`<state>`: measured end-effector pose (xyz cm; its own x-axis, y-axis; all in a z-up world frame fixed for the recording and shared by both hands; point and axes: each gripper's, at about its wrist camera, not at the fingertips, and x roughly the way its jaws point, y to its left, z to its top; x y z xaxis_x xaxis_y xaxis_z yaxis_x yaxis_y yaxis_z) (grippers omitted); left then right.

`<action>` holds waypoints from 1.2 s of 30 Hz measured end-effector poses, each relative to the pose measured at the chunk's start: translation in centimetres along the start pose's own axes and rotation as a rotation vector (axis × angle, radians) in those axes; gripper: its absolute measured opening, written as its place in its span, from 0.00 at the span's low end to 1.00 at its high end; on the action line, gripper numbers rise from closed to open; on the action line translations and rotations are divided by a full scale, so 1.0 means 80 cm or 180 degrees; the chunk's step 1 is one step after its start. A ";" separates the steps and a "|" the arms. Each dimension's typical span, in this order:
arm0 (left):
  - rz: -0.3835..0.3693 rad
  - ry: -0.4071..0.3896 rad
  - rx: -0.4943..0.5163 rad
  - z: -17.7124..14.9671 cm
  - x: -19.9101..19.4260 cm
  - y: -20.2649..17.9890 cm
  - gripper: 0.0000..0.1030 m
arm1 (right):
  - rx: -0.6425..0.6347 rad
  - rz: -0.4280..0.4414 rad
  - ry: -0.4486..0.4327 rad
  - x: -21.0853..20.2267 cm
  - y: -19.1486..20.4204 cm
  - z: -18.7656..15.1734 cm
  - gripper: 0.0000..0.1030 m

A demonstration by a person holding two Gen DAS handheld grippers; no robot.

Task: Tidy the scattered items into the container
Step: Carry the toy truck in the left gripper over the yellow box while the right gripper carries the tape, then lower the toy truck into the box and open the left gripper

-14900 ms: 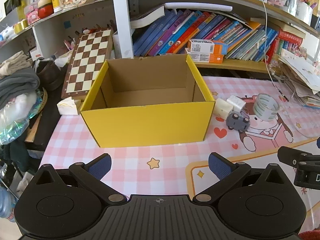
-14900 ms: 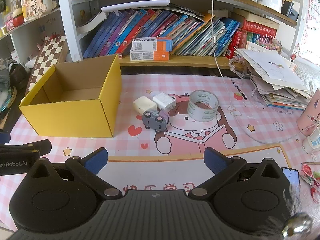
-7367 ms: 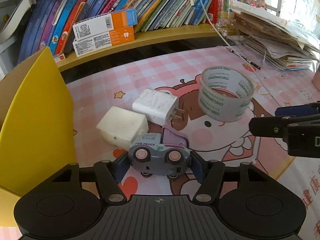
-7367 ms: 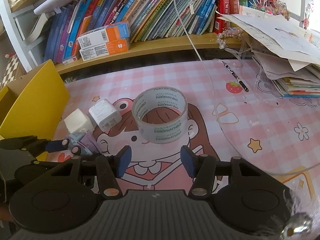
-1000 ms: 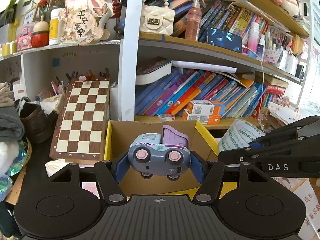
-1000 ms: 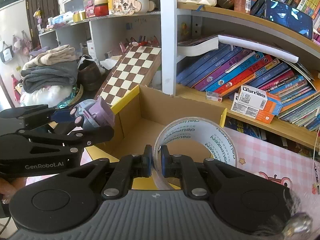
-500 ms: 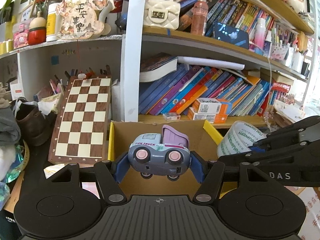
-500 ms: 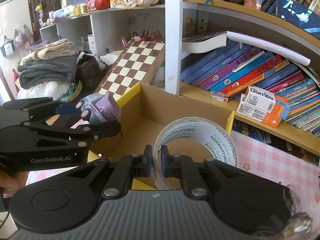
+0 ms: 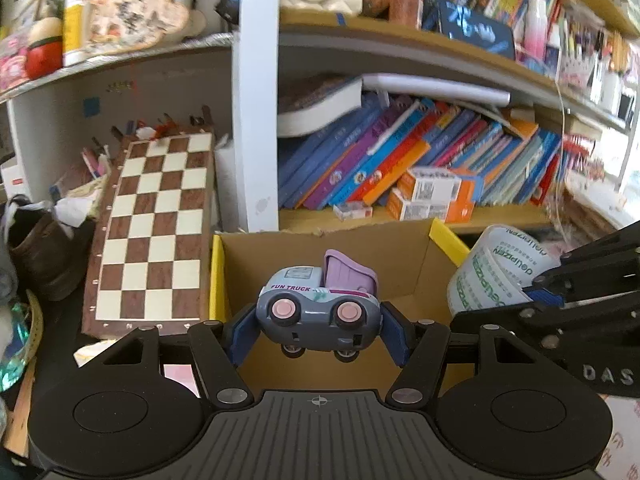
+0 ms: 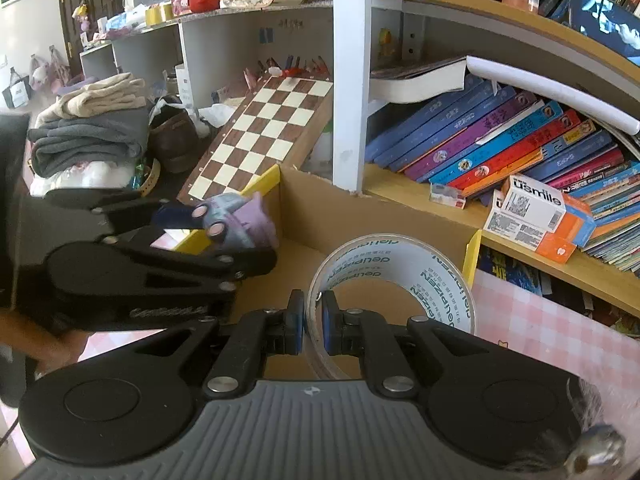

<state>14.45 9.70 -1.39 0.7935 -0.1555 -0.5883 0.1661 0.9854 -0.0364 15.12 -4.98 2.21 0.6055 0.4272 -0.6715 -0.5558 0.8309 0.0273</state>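
Toy truck (image 9: pixel 318 312): grey-blue body, pink wheel hubs, lilac tipper, lettered "FUN TRUCK". Held in the air, clamped end to end between the blue pads of the left hand-held gripper (image 9: pixel 318 330), over the near left part of the box's opening. Judged light, rigid plastic with smooth sides; could pivot if the clamp slackens. The present hold across the body looks sound.

Tape roll (image 10: pixel 390 280): clear packing tape, green lettering. Its wall is pinched by the right hand-held gripper (image 10: pixel 311 322), one pad inside the ring and one outside, jaws nearly together. Held over the near right part of the box. Judged light, stiff, slick-faced; the wall is the sensible place to grip.

Container: yellow cardboard box (image 9: pixel 218 280), open-topped, brown inside, standing on the pink checked surface (image 10: pixel 560 332) towards its back edge. The visible part of the floor is bare; ample room for both items.

Clearances: the two grippers hang side by side, close together, so releases are best kept apart. The box's thin walls rise all round. A leaning chessboard (image 9: pixel 154 224) stands just beyond the left wall, with a white shelf post (image 9: pixel 256 92) and a bookshelf (image 9: pixel 420 168) behind the back wall. Open room lies straight down.
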 end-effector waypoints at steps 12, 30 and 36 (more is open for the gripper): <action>0.0002 0.0348 0.0046 -0.001 0.045 0.003 0.62 | 0.0011 0.0003 0.0028 0.013 -0.005 -0.002 0.09; 0.0046 0.0436 0.0174 -0.006 0.064 -0.006 0.62 | 0.0002 0.0035 0.0069 0.020 -0.003 -0.004 0.09; 0.0062 0.0439 0.0169 -0.005 0.069 -0.006 0.62 | 0.0019 0.0018 0.0073 0.019 -0.005 -0.005 0.09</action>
<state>18.50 8.41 -4.98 0.7096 -0.1217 -0.6940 0.1850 0.9826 0.0169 16.03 -4.85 0.89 0.5892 0.4236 -0.6881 -0.5557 0.8306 0.0355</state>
